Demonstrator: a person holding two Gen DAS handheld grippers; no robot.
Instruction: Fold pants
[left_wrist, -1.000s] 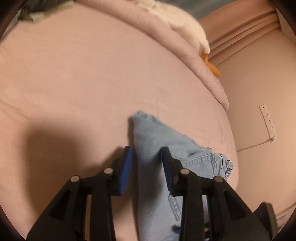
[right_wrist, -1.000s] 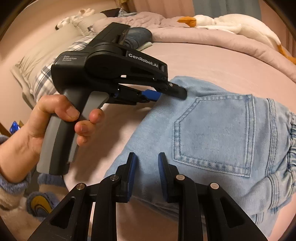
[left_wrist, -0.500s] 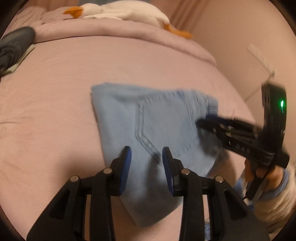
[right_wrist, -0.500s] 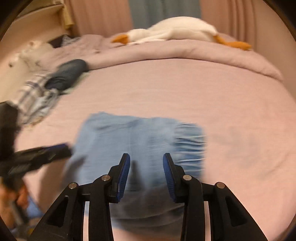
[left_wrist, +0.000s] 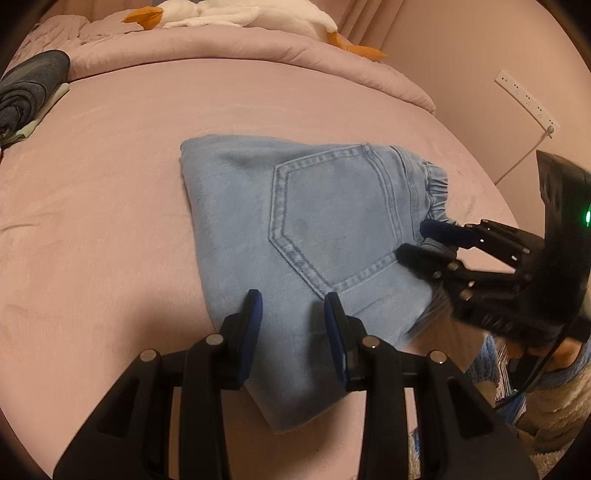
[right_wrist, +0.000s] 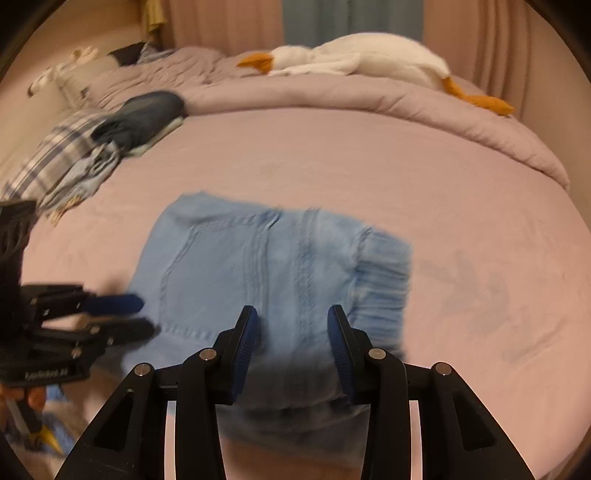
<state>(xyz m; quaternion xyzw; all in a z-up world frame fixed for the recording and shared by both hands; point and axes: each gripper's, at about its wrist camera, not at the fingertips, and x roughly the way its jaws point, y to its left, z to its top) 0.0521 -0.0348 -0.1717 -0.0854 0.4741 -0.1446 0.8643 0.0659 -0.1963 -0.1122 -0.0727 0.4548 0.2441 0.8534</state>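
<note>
Although the pants (left_wrist: 295, 229) are not yet put away, they already lie folded into one compact packet of light blue denim on the pink sheet of the bed (left_wrist: 110, 184), near its front edge. One back pocket faces up, and the gathered elastic waistband sits at the packet's right end in both views. I judge the folding almost finished: what is left seems only to straighten the edges or perhaps to carry the packet to the other clothes.

I count two grippers, one pair of pants, and nothing between any jaws. On the left gripper (left_wrist: 293, 317) the jaws stand apart over the near edge of the denim and are not pressing it. The right gripper (right_wrist: 293, 328) has just been opening its jaws; they are apart above the waistband side and hold no cloth, though this view is blurred.

Farther out, one dark folded garment (left_wrist: 29, 88) rests at the left side of the bed, beside a checked cloth (right_wrist: 62, 162). One white goose toy (right_wrist: 351, 59) with an orange beak lies on the rolled pink duvet (left_wrist: 258, 51) at the back. One white power strip (left_wrist: 526, 98) hangs on the wall.
</note>
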